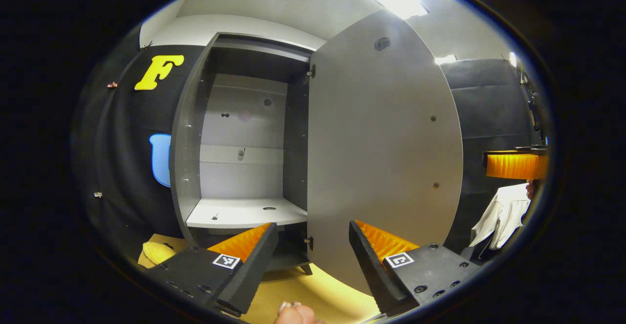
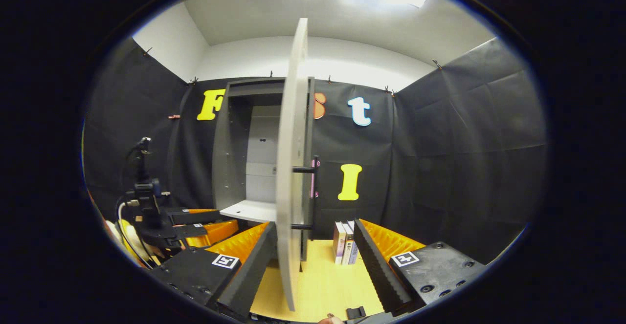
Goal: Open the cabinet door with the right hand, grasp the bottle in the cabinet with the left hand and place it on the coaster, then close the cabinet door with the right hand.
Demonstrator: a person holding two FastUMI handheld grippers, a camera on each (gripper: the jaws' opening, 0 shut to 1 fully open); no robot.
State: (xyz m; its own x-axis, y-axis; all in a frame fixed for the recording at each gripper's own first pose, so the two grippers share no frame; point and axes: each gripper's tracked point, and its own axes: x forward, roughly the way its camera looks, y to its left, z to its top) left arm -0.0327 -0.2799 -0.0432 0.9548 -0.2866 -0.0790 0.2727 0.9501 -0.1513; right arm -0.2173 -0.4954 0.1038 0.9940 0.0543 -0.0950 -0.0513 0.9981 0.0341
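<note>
Cabinet door [image 2: 292,167] wide open, shelf [image 1: 244,212] bare. Left gripper [image 1: 313,260] spread, holding nothing, facing cabinet [image 1: 234,133]. Right gripper [image 2: 315,260] spread, straddling door edge, no contact visible.

Cabinet door [image 1: 386,153], pale grey, plain, with a dark handle [image 2: 308,198]. Cabinet [image 1: 234,133] interior: light grey back panel, white shelf [image 1: 244,212], dark grey side walls. Tabletop [image 2: 323,275], light yellowish wood tone. Books [image 2: 345,242] near the table's far edge, with white, purple and blue spines. Square black-and-white marker [image 2: 225,261] on the right gripper's [image 2: 313,238] body.
</note>
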